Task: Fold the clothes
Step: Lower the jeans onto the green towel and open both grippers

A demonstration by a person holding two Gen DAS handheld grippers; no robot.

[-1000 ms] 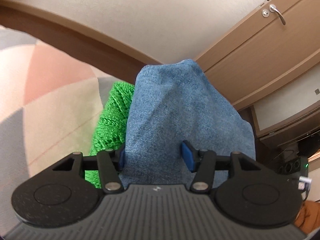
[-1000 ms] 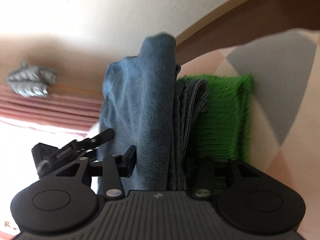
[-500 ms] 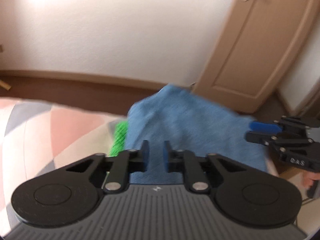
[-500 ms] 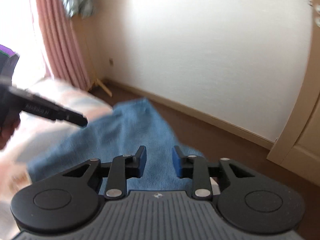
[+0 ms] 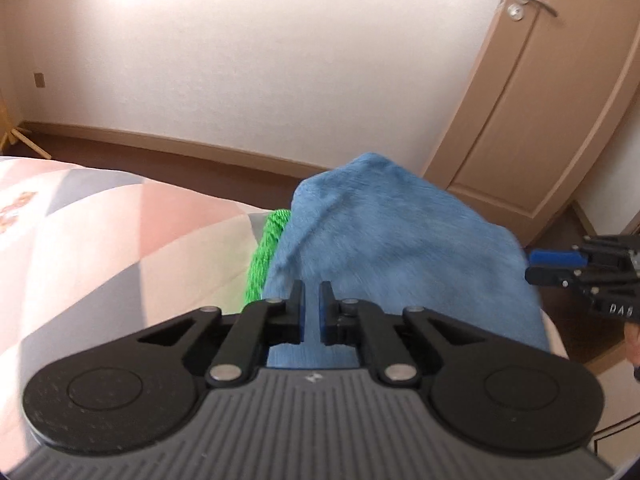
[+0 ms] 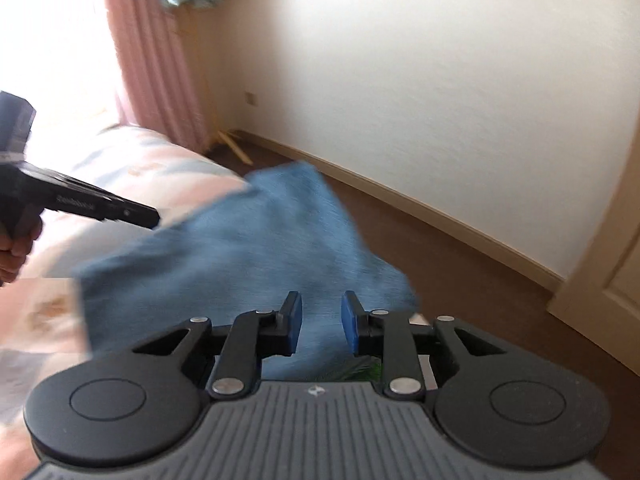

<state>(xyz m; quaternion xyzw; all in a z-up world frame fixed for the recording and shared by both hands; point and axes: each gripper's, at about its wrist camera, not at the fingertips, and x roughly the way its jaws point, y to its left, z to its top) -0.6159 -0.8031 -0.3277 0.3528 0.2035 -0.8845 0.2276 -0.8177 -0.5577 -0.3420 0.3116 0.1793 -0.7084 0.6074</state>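
Now the blue garment [image 5: 400,248] lies folded on the bed [image 5: 120,240], on top of a green knit [image 5: 266,248] whose edge peeks out along its left side. Stacking it there looks deliberate: one folded piece set on another, near the bed's edge, with the brown floor [image 6: 460,264] just beyond.

Seen from the left wrist, the left claw [image 5: 311,312] hovers over the near end of the blue garment with its fingers nearly pressed together, only a slim gap between them and no cloth caught there. From the right wrist, the right claw [image 6: 321,322] is held over the same garment, its fingers spread a little wider, also pinching nothing. Both seem to have let go so the fold can settle undisturbed.

The garment's long axis runs away from both cameras, toward the wall [image 5: 280,60] and skirting, and it narrows to a rounded far corner pointing that way. Motion blur softens its edges, so small creases cannot be judged.
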